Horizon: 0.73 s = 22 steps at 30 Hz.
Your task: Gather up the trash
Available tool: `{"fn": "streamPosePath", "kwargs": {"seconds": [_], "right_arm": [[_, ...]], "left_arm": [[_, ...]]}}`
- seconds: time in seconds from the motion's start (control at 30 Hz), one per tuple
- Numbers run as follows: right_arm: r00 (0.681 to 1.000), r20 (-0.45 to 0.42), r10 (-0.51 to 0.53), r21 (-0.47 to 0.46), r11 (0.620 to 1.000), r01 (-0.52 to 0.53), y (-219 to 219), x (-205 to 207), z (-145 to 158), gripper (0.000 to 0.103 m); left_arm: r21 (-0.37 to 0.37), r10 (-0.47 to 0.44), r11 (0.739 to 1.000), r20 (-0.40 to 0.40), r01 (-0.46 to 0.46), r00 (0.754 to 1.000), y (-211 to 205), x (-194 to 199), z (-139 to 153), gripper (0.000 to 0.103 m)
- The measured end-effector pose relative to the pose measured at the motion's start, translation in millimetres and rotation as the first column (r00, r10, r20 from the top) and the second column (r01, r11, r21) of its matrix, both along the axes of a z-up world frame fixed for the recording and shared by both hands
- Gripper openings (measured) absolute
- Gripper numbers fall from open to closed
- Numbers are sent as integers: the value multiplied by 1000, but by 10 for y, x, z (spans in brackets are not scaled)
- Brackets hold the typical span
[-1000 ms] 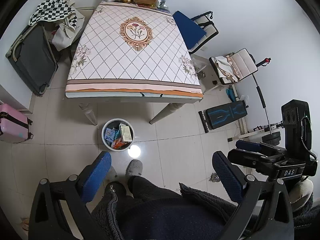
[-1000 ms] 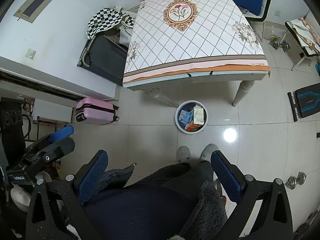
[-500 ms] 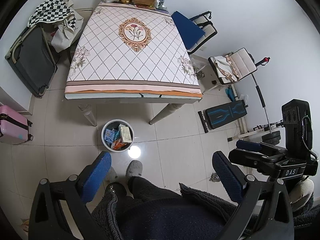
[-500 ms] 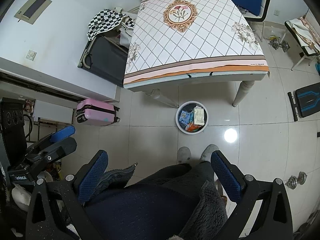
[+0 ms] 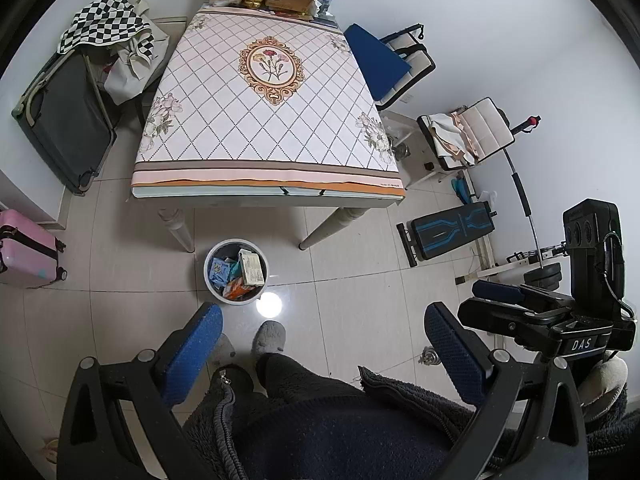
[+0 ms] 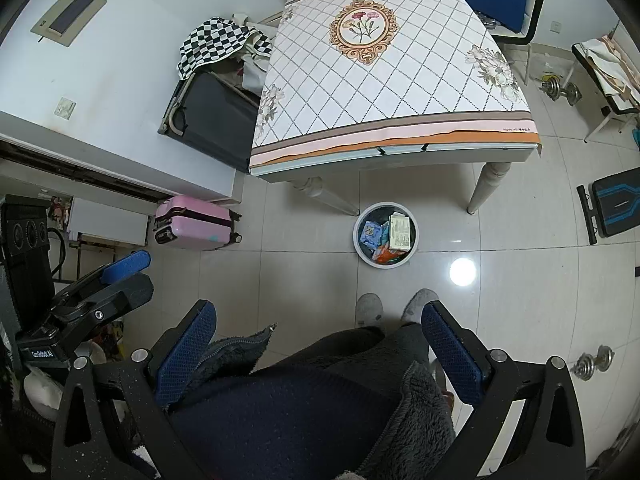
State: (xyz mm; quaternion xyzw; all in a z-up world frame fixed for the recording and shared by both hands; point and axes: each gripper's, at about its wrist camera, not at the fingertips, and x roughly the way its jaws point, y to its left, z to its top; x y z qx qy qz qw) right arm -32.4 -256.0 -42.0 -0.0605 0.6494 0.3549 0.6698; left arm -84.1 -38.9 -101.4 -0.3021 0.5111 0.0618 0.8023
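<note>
Nothing moved; both tools [image 5: 320, 344] [image 6: 318, 344] apart, empty; trash bin [image 5: 236, 271] ahead, below.

- The tablecloth [image 5: 264, 120] was white with a diamond grid, a gold floral medallion, and pink, brown and orange stripes.
- The suitcase [image 6: 192, 228] was pink.
- The gripper pads [image 5: 192, 356] were blue.
- The cloth [image 5: 104, 20] was black-and-white checked.

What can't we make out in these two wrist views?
- Bin bottom, both views: hidden by wrappers piled inside.
- Items on the table's far end: cut off in the right view, too small to read in the left.
- Floor under table: hidden by the tabletop.
</note>
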Motion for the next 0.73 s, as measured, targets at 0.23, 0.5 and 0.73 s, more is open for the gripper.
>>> {"fn": "streamPosePath", "kwargs": {"seconds": [0.23,0.5,0.73], "right_arm": [[1000,0,6,1,1000,-6,3,18,0,103],[1000,-2,12,5,1000,-12,-25,33,2,103],[1000,-4,12,8,1000,-12,-25,31,0,103]], "left_arm": [[1,4,1000,3,-4,1000,6,-5,22,103],[0,5,1000,2,-5,1000,7,-9,21,103],[7,25,1000,8,-25,1000,-19,-8,37,103]]}}
